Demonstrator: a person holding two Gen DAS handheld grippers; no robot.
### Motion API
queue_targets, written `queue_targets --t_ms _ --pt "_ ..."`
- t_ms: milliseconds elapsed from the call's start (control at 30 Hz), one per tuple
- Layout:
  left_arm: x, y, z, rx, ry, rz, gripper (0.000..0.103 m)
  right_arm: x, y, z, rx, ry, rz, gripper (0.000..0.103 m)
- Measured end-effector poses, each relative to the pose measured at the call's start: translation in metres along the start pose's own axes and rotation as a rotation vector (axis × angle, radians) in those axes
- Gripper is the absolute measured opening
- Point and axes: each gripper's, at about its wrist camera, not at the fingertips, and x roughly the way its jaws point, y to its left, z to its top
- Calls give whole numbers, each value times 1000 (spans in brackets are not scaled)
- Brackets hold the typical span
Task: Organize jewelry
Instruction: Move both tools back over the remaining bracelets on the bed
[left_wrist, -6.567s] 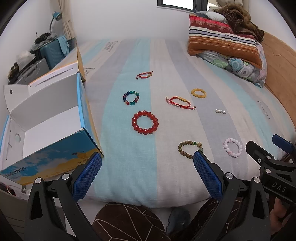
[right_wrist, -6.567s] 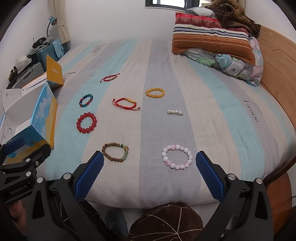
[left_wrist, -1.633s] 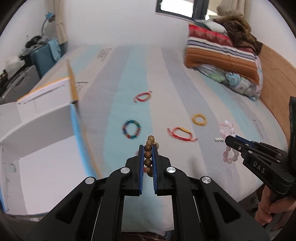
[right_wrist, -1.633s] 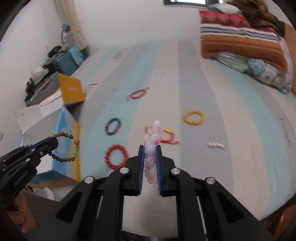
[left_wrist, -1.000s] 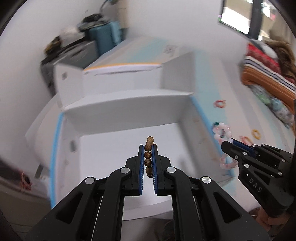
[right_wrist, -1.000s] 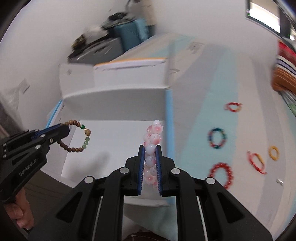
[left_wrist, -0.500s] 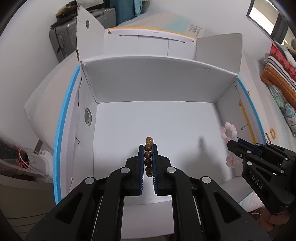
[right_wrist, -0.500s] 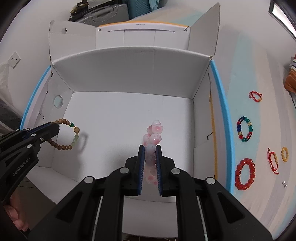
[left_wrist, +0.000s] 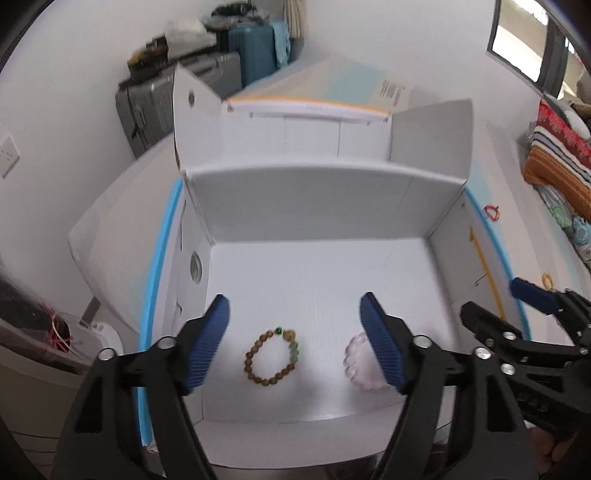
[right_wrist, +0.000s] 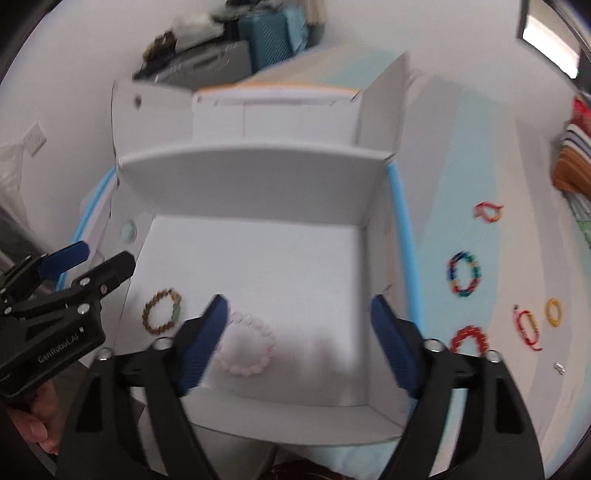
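A brown wooden bead bracelet (left_wrist: 272, 357) with green beads lies on the floor of the open white cardboard box (left_wrist: 317, 199); it also shows in the right wrist view (right_wrist: 161, 311). A pink bead bracelet (left_wrist: 357, 365) lies beside it to the right, partly hidden by a finger; it also shows in the right wrist view (right_wrist: 246, 350). My left gripper (left_wrist: 295, 339) is open and empty above the box. My right gripper (right_wrist: 297, 334) is open and empty above the box (right_wrist: 255, 170). Each gripper shows at the other view's edge.
On the striped bed right of the box lie a red bead bracelet (right_wrist: 469, 338), a multicoloured bracelet (right_wrist: 463, 278), two red cord bracelets (right_wrist: 489, 212), a yellow bracelet (right_wrist: 553, 312) and small pearls (right_wrist: 559, 367). Suitcases (left_wrist: 207, 92) stand behind the box. Pillows (left_wrist: 557, 162) lie far right.
Both grippers have opened and let go of their bracelets. The brown and pink bracelets now lie on the box floor. Both grippers have pulled back a little.
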Motion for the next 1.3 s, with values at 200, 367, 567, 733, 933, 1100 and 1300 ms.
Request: queue_targets --t_ms 200,367,567,733,933,1100,1300 --pt "-21 -26 3 6 -65 -3 98 -38 -40 -6 49 -88 -57 96" --pt "-31 -58 0 24 -70 -48 98 -61 -82 -19 93 -112 -87 96" --pt "-44 -108 -6 76 -78 -111 98 -84 -130 -45 148 -134 -130 96" --pt "-48 -151 -11 127 -72 -160 98 -104 -177 -70 206 -141 -168 96" --pt "-48 -211 -18 199 -66 -224 98 -119 -236 -100 264 -134 -213 96" --pt "-37 -266 -25 264 -39 -256 98 -119 -285 -123 316 -112 -250 96" --pt "-4 -327 -35 351 12 -290 98 -99 -349 -145 380 -53 -266 96"
